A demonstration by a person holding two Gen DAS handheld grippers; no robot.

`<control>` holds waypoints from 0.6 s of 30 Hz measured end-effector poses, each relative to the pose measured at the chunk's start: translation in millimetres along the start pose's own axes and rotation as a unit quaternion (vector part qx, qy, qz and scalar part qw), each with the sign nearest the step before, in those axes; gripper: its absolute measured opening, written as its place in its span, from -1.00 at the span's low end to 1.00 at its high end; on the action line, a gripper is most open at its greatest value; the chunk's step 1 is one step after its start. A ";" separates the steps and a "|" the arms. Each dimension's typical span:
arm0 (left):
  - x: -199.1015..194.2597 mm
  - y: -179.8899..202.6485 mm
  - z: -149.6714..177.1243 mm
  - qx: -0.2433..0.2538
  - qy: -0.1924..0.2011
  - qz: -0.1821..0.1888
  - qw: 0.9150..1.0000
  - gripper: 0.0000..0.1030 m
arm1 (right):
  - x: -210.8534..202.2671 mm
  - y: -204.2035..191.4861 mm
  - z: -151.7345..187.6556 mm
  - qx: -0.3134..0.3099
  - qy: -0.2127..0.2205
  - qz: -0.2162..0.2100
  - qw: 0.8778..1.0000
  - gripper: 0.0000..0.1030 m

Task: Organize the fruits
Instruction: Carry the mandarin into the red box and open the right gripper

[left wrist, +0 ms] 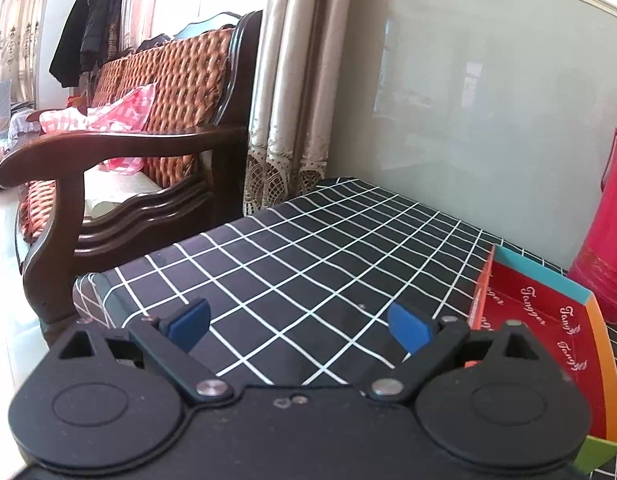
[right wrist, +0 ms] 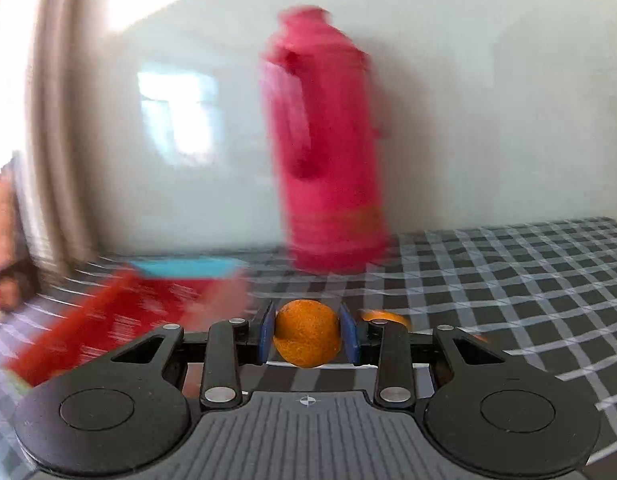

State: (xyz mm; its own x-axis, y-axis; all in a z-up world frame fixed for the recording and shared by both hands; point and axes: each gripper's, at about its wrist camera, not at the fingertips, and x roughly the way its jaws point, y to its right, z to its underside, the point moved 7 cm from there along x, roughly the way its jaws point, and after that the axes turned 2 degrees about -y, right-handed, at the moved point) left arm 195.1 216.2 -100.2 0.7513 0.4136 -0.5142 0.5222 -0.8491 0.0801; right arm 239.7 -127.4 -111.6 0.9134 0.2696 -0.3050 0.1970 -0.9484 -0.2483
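Note:
My right gripper (right wrist: 307, 334) is shut on an orange (right wrist: 307, 333), held between its blue pads above the checked tablecloth (right wrist: 508, 280). Another orange fruit (right wrist: 384, 315) peeks out just behind the right finger. A red box with a blue and orange rim (right wrist: 148, 300) lies to the left, blurred by motion. In the left wrist view my left gripper (left wrist: 300, 326) is open and empty over the tablecloth (left wrist: 308, 248), with the same red box (left wrist: 548, 320) at its right.
A tall red thermos (right wrist: 324, 140) stands against the pale wall behind the box; it also shows in the left wrist view (left wrist: 608, 248). A wooden sofa (left wrist: 120, 152) sits beyond the table's left edge, next to curtains (left wrist: 292, 100).

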 end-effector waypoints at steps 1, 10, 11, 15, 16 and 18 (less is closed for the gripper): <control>0.5 -1.5 0.3 0.000 -0.001 -0.002 1.000 0.74 | -1.0 -11.9 0.5 -0.008 0.002 -0.020 1.000 -0.32; 3.0 -23.3 4.5 -0.005 -0.007 -0.025 1.000 0.74 | 9.3 -94.7 24.0 -0.071 -0.028 -0.113 0.991 -0.31; 3.6 -26.3 4.8 -0.006 -0.009 -0.026 1.000 0.74 | 11.1 -99.8 26.5 -0.077 -0.031 -0.114 0.990 -0.31; 6.3 -34.7 6.5 -0.017 -0.021 -0.024 0.999 0.74 | 11.4 -116.3 40.2 -0.101 -0.043 -0.103 0.989 -0.17; 6.5 -35.8 6.6 -0.019 -0.023 -0.024 0.999 0.74 | 13.8 -120.0 42.2 -0.105 -0.039 -0.096 0.989 0.19; 6.1 -37.4 6.3 -0.022 -0.024 -0.024 0.999 0.74 | 5.2 -116.4 37.9 -0.101 -0.008 -0.088 0.991 0.67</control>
State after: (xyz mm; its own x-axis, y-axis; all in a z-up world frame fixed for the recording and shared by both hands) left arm 177.6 248.5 -111.8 0.7058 0.4365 -0.5580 0.5755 -0.8126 0.0922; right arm 208.0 -9.3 -119.1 0.8532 0.4343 -0.2890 0.4211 -0.9003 -0.1098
